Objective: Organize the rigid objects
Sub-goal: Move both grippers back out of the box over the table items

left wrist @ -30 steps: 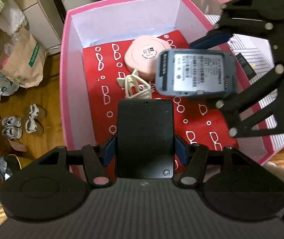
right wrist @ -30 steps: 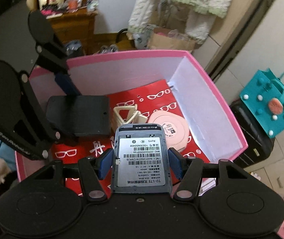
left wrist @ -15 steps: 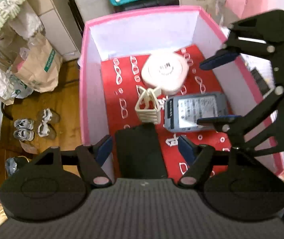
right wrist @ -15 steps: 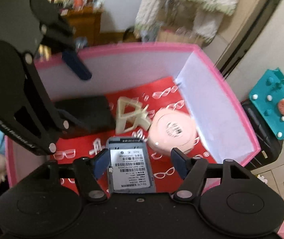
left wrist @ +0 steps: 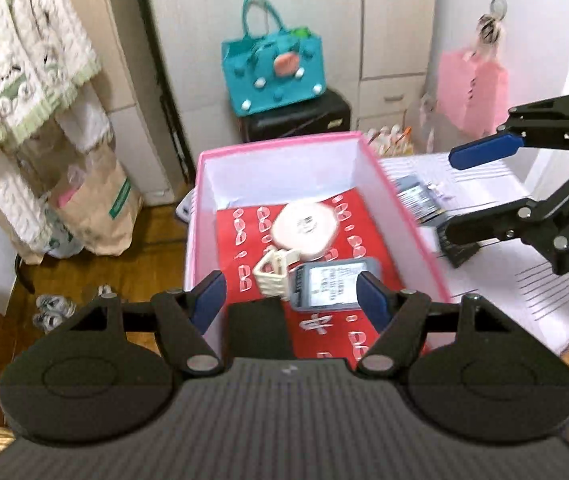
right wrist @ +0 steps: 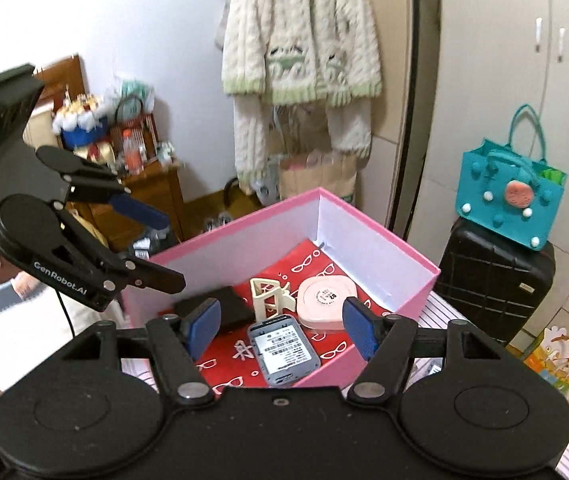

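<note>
Inside the pink box point(left wrist: 412, 216), on its red paper lining point(left wrist: 244, 248), lie four things: a black flat device point(left wrist: 258, 328), a cream clip point(left wrist: 274, 272), a round pink case point(left wrist: 306, 228) and a grey phone-like device point(left wrist: 334, 284) with a white label facing up. Seen from the left wrist, the left gripper point(left wrist: 290, 294) hangs above the near end of the box with its blue-padded fingers point(left wrist: 208, 294) spread wide and nothing between them; the black device sits just below the gap, and the grey one lies toward the right finger. The right gripper point(left wrist: 472, 196) is off to the right, outside the box wall, above a striped white surface point(left wrist: 544, 272), also released and empty. From the right wrist view, the right gripper point(right wrist: 282, 326) frames the grey device point(right wrist: 284, 354), which rests on the box floor apart from both pads, beside the pink case point(right wrist: 324, 300) and the cream clip point(right wrist: 268, 296). The left gripper point(right wrist: 160, 248) shows at the left, parted.
</note>
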{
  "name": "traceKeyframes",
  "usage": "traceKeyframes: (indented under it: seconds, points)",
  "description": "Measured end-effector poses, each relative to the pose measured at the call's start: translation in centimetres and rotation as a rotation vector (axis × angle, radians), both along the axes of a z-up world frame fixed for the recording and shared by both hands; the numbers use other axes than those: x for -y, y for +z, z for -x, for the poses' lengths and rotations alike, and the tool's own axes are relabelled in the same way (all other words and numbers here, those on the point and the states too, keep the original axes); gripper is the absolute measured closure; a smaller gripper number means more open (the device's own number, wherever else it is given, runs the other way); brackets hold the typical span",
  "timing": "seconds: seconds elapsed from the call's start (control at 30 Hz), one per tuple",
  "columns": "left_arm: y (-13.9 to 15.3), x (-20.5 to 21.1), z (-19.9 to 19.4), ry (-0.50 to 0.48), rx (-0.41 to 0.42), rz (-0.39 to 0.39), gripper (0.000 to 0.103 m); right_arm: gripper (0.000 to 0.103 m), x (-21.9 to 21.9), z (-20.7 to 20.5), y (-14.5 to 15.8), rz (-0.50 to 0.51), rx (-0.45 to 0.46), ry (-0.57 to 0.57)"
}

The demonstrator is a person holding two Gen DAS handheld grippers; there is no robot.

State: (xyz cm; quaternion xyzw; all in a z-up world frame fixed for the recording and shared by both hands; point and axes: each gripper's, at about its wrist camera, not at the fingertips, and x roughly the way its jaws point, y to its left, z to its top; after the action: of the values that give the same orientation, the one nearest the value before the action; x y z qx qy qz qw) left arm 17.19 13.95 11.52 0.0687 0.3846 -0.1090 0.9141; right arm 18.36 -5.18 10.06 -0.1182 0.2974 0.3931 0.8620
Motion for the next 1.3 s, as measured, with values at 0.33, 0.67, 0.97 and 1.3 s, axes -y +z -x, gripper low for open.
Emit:
traceKeyframes:
  seconds: [0.33,0.67,0.97,1.3]
  points:
    - [2.2,5.8,4.4,-0.106,0.09,-0.003,0.032,0.031,4.3,4.8,0.6,-0.022,0.074,-0.058]
    - [1.3,12.4,5.6,-0.18,0.113,0.006,0.031,0.031,11.6,7.6,-0.7,-0.009,0.13,-0.158]
    - [-2.2,18.2,3.3,-0.199,0.072,0.055,0.03,0.031,17.1,5.5,-3.1,-0.058,0.092,-0.255]
    - [-7.8,21.9,-0.2,-0.093,0.002,0.14,0.025,0.031,19.8,0.6,-8.1,-0.124,-0.02,-0.305]
